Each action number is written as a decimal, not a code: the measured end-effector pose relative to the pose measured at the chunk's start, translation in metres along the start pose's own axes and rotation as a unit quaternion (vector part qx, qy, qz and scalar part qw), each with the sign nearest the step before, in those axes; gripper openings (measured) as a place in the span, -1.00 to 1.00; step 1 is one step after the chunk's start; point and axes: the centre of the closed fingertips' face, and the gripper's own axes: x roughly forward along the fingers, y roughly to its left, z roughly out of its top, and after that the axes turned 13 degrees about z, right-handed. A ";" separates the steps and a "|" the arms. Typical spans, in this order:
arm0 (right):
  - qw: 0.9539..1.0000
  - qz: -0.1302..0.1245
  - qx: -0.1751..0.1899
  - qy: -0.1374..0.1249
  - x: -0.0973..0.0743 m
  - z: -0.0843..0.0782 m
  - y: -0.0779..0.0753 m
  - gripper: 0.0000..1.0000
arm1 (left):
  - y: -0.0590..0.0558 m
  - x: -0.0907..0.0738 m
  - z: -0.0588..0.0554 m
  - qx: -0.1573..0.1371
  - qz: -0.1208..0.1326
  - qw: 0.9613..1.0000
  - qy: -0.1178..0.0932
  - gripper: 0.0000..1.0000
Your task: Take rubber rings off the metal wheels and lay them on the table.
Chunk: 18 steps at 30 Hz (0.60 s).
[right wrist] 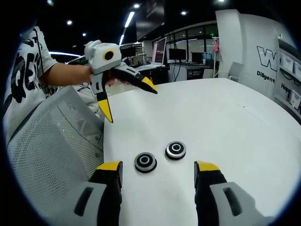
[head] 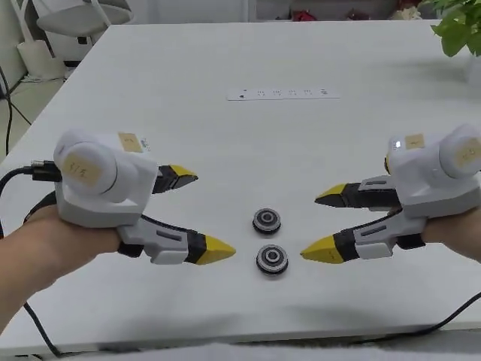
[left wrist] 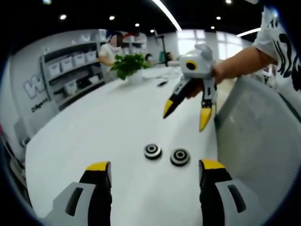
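Note:
Two small metal wheels with black rubber rings lie flat on the white table, one farther (head: 266, 220) and one nearer (head: 272, 259) to me. My left gripper (head: 203, 214) hovers left of them, open and empty. My right gripper (head: 325, 223) hovers right of them, also open and empty. In the left gripper view the wheels (left wrist: 153, 151) (left wrist: 180, 157) lie ahead between my jaws, and the right gripper (left wrist: 187, 117) hangs beyond them. In the right gripper view both wheels (right wrist: 146, 162) (right wrist: 175, 150) sit just ahead of the jaws, with the left gripper (right wrist: 129, 101) across from them.
A white power strip (head: 282, 94) lies flat at the table's middle far side. A green plant (head: 457, 22) stands at the far right corner. A black cable (head: 15, 188) trails from my left gripper over the near edge. A grey mesh chair back (right wrist: 51, 141) is beside the table.

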 end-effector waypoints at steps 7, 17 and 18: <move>1.000 0.006 0.000 -0.001 0.004 0.000 0.001 0.05 | -0.002 0.006 -0.001 0.005 -0.007 1.000 0.005 0.54; 1.000 0.012 0.016 -0.001 0.007 -0.008 -0.001 0.00 | -0.013 0.016 -0.004 0.021 -0.023 0.999 0.014 0.52; 1.000 0.015 0.017 0.000 0.008 -0.008 -0.001 -0.01 | -0.014 0.017 -0.004 0.020 -0.025 0.999 0.015 0.51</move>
